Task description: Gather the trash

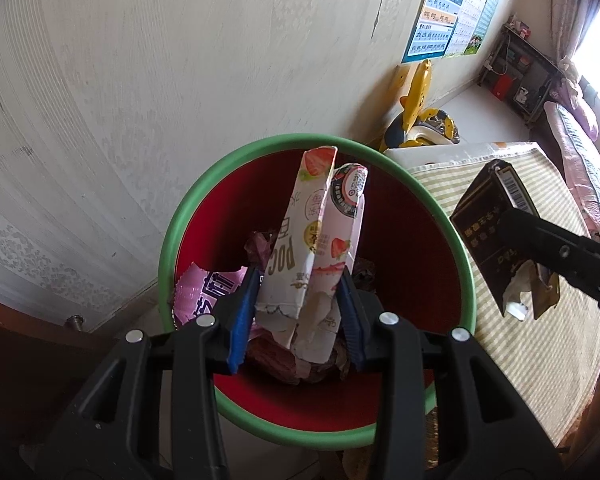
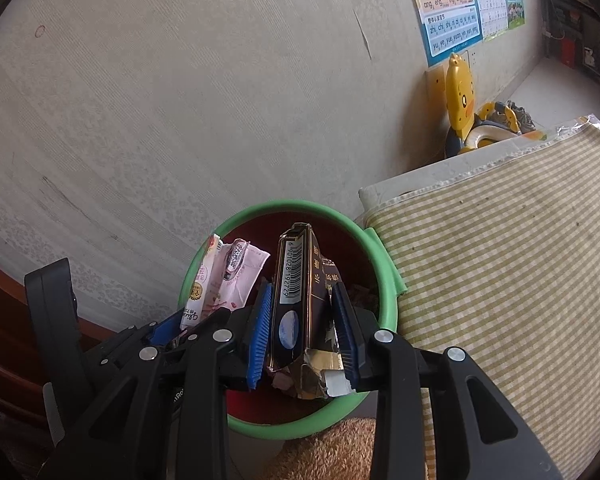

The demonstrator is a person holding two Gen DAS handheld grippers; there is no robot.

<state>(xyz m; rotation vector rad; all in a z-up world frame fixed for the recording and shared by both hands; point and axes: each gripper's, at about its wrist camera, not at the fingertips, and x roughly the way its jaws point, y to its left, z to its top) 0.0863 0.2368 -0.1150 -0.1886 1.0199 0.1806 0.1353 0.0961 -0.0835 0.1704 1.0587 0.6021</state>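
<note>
We clamp our left gripper (image 1: 300, 280) on crumpled pink strawberry wrappers (image 1: 320, 216) over the green-rimmed red bin (image 1: 172, 240), while our right gripper (image 2: 303, 312) grips a torn dark carton (image 2: 300, 292) above it

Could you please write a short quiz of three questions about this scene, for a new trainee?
1. True or false: the left gripper is empty.
2. What does the right gripper hold? A) a yellow toy B) a dark carton with a barcode C) a towel
3. Fill in: the bin has a red inside and a ____ rim.

Key:
1. False; it is shut on the pink strawberry wrappers, above the bin.
2. B
3. green
</note>
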